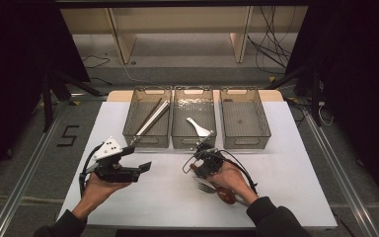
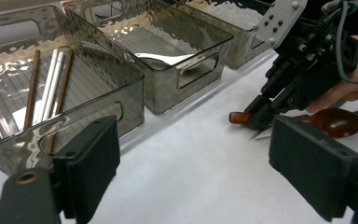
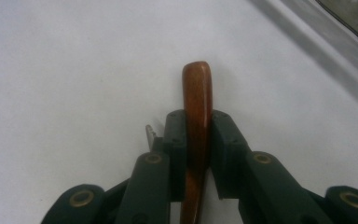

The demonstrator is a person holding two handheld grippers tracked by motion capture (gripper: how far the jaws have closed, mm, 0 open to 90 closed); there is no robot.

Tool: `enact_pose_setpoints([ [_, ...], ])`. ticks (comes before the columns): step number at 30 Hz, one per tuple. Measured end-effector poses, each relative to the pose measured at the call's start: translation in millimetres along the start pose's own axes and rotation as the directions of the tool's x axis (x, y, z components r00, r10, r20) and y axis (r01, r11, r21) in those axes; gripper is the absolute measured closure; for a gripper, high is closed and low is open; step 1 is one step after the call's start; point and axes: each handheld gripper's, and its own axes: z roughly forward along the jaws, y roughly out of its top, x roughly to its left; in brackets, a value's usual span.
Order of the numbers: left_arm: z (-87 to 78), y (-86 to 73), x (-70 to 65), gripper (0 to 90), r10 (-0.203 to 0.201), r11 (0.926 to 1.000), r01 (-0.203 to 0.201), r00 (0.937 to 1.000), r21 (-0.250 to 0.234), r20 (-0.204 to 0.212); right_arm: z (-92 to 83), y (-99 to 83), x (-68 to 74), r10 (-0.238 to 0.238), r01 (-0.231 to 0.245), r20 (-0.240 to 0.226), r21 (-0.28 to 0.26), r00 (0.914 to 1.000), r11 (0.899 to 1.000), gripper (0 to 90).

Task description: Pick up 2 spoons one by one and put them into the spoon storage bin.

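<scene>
Your right gripper [image 3: 197,140] had its fingers [image 3: 176,140] pinched on the wooden spoon [image 3: 197,100] near the handle's end, the tip poking out just beyond the pads and the bowl [image 2: 332,122] trailing behind them on the table [image 1: 286,168]; with the grip so far from the heavy bowl, I judged the spoon could pivot or slip once lifted. A fork [image 1: 205,186] lay touching or just beside the spoon behind the fingers and might have dragged along; your left gripper [image 2: 191,163] hung spread and empty, well apart from it.

grey floor [image 1: 177,74] beyond the table, wooden shelving [image 1: 177,24], loose cables [image 1: 271,39].
</scene>
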Motion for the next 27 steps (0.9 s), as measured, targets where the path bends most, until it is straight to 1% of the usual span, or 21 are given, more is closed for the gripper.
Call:
enact_pose_setpoints([
  [1, 0.0, 0.0, 0.0, 15.8, 0.000, 1.0000, 0.000, 1.0000, 0.000, 0.000, -0.6, 0.1, 0.0, -0.003, 0.003, -0.005, -0.002, 1.0000, 1.000, 79.7],
  [2, -0.1, 0.0, 0.1, 15.8, 0.000, 1.0000, 0.000, 1.0000, 0.000, 0.000, -1.4, 0.2, 0.3, -0.003, 0.003, -0.007, -0.003, 1.0000, 1.000, 84.2],
  [4, -0.1, 0.0, 0.1, 15.8, -0.001, 1.0000, 0.001, 1.0000, 0.000, 0.001, -3.5, 0.5, 0.4, 0.001, -0.001, -0.006, -0.017, 1.0000, 1.000, 84.5],
  [6, -0.1, -0.1, 0.1, 15.7, 0.000, 1.0000, 0.000, 1.0000, 0.000, 0.000, -5.3, 0.5, -0.8, -0.004, 0.004, -0.012, -0.017, 0.9999, 1.000, 84.5],
  [10, -0.1, 0.0, 0.0, 15.7, -0.002, 1.0000, 0.002, 1.0000, 0.000, 0.000, -8.8, 0.8, -1.8, 0.005, -0.006, -0.027, -0.029, 0.9996, 1.000, 84.6],
  [12, 0.0, 0.0, 0.1, 15.8, -0.001, 1.0000, 0.001, 1.0000, 0.000, 0.000, -11.4, 1.0, -2.0, -0.002, 0.001, -0.027, -0.037, 0.9996, 0.999, 84.6],
  [13, 0.0, 0.0, 0.1, 15.7, -0.001, 1.0000, 0.001, 1.0000, 0.000, 0.000, -12.8, 1.4, -1.5, 0.006, -0.007, -0.027, -0.043, 0.9996, 0.999, 84.6],
  [27, -0.1, 0.0, -0.4, 15.7, -0.003, 1.0000, 0.003, 1.0000, -0.006, 0.002, -28.9, 2.7, -7.9, -0.001, -0.002, -0.030, -0.103, 0.9996, 0.995, 84.6],
])
